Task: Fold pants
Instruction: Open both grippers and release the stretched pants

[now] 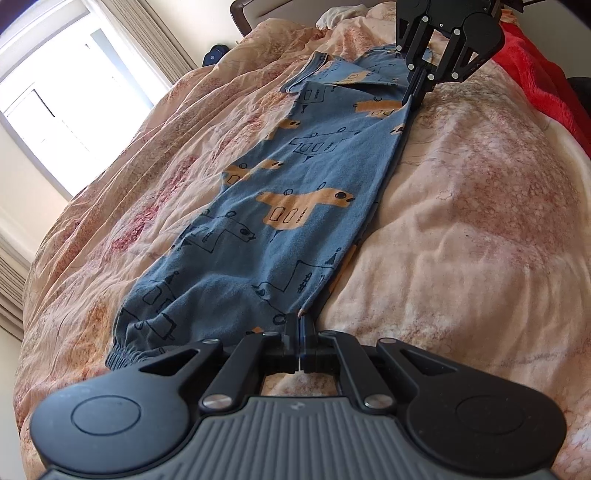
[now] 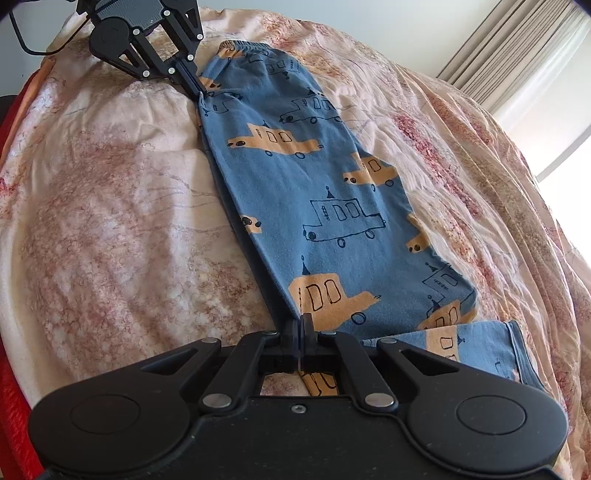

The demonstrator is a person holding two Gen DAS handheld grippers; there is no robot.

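Observation:
Blue pants (image 1: pixel 295 177) printed with orange and outlined cars lie lengthwise on the bed, one leg folded over the other. My left gripper (image 1: pixel 300 318) is shut on the pants' edge near the elastic ankle cuff (image 1: pixel 125 357). My right gripper (image 2: pixel 301 320) is shut on the same long edge of the pants (image 2: pixel 332 206) near the waist end. Each gripper shows in the other's view: the right one (image 1: pixel 413 96) at the top, the left one (image 2: pixel 197 88) at the top left. A flap of fabric (image 2: pixel 476 350) sticks out sideways by the right gripper.
A peach floral duvet (image 1: pixel 480 206) covers the bed, wrinkled and puffy. A red blanket (image 1: pixel 535 74) lies along one side. A bright window (image 1: pixel 62 92) with curtains (image 2: pixel 517 48) is on the far side. A dark headboard (image 1: pixel 240 7) and white cloth (image 1: pixel 340 14) are at the bed's end.

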